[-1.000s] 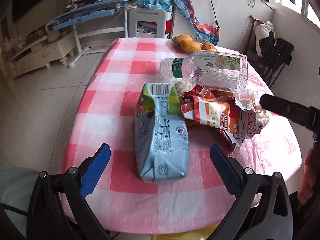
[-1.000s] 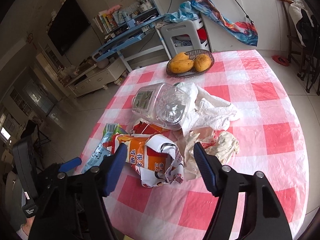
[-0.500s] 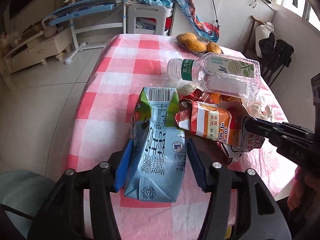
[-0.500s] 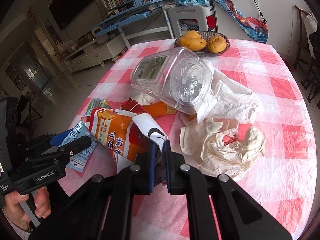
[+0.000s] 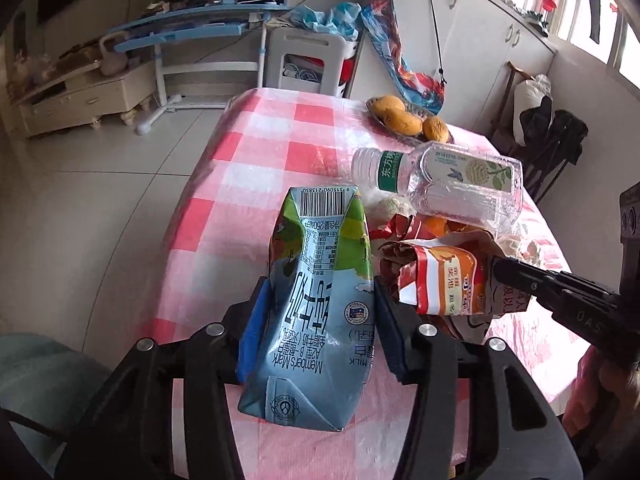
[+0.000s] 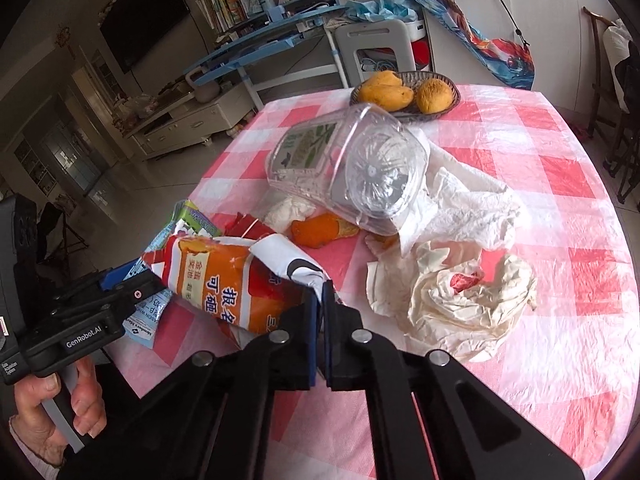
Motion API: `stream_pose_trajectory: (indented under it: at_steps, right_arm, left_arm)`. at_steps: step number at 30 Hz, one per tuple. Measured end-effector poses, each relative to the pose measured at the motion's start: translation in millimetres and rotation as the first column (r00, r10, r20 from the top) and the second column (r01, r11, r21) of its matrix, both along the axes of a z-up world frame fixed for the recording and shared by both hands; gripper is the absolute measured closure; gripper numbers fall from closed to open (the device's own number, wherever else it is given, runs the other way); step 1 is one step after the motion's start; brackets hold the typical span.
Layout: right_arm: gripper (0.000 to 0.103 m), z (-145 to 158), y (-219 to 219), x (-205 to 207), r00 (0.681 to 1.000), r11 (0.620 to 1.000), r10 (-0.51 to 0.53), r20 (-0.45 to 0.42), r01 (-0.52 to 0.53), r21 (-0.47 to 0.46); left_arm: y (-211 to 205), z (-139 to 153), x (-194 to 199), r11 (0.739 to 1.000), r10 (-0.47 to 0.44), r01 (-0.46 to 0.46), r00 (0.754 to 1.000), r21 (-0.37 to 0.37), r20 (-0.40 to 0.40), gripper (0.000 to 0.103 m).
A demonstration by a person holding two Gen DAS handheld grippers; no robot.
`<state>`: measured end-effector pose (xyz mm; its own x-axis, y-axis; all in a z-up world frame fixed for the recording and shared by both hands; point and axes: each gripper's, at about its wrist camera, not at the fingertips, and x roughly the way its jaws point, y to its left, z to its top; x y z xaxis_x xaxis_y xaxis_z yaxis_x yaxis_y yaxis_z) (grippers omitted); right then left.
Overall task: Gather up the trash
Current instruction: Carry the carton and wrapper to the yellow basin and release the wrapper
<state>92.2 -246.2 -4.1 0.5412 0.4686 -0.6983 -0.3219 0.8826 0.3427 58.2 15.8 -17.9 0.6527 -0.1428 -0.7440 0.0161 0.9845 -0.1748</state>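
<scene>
While closing on milk carton (image 5: 320,312) lying lengthwise between left gripper (image 5: 316,332) pads; right gripper (image 6: 320,320) pinching snack bag (image 6: 224,280).

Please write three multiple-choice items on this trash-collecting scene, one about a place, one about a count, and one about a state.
1. Where is the fruit basket?
A. at the table's far end
B. on the floor
C. on a chair

2. How many fruits lie in it?
A. one
B. three
C. six

3. What is the clear plastic bottle doing?
A. standing upright
B. lying on its side
C. hanging from a gripper

Answers:
1 A, it sits on the checked tablecloth beyond the trash.
2 B, three orange-yellow fruits show in both views.
3 B, its base faces the right wrist camera and its neck points sideways in the left view.
</scene>
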Motion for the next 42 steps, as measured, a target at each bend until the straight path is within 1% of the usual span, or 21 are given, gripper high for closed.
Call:
stream_pose_trajectory:
  at_steps: [2,7,10,14,18,23,28,31,35,39,41,42]
  right_arm:
    - [0.1,7,1,-8,0.999,1.0,0.001,0.035,-0.002,0.017]
    - [0.1,27,3,-29,0.991,1.0,0.01,0.134,-0.013,0.021]
    - [0.1,38,3,-40,0.982,1.0,0.014,0.187,-0.013,-0.004]
    - [0.1,47,-4,-55,0.976,1.0,0.007,0.217,-0.004,-0.014]
    - [0.1,46,-9,-80,0.974,0.999,0.017,0.227,-0.007,-0.041]
    - [0.1,40,-12,-104,0.981,0.997,0.059,0.183,-0.049,-0.056]
    - [0.1,25,2,-133,0.979,0.979,0.165,0.116,-0.149,-0.136]
    - [0.1,11,18,-151,0.966,0.952,0.251,0.057,-0.236,-0.193]
    - [0.1,-9,41,-165,0.937,0.899,0.347,-0.022,-0.34,-0.277]
    - [0.099,-29,53,-173,0.914,0.857,0.394,-0.096,-0.403,-0.32]
    - [0.099,-36,56,-173,0.913,0.844,0.389,-0.124,-0.407,-0.349]
    - [0.099,-39,56,-174,0.916,0.845,0.38,-0.125,-0.399,-0.356]
  left_arm:
    - [8,4,-10,0.999,0.018,-0.018,1.0,-0.029,0.022,0.055]
    - [22,10,-35,0.996,0.06,-0.054,0.996,-0.077,0.072,0.055]
    - [27,12,-49,0.993,0.075,-0.066,0.993,-0.096,0.09,0.055]
    - [30,15,-62,0.994,0.077,-0.068,0.992,-0.089,0.103,0.055]
    - [33,17,-69,0.992,0.083,-0.071,0.99,-0.108,0.11,0.055]
    - [31,18,-74,0.992,0.067,-0.053,0.991,-0.115,0.12,0.055]
    - [26,19,-82,0.993,0.041,-0.026,0.991,-0.111,0.128,0.055]
    - [21,17,-89,0.994,0.03,-0.017,0.991,-0.104,0.127,0.055]
    - [14,15,-100,0.996,0.014,-0.002,0.992,-0.094,0.124,0.055]
    - [6,12,-114,0.997,-0.008,0.018,0.993,-0.08,0.116,0.055]
    - [3,11,-121,0.996,-0.022,0.031,0.994,-0.079,0.111,0.055]
    - [2,11,-124,0.996,-0.028,0.037,0.994,-0.078,0.109,0.055]
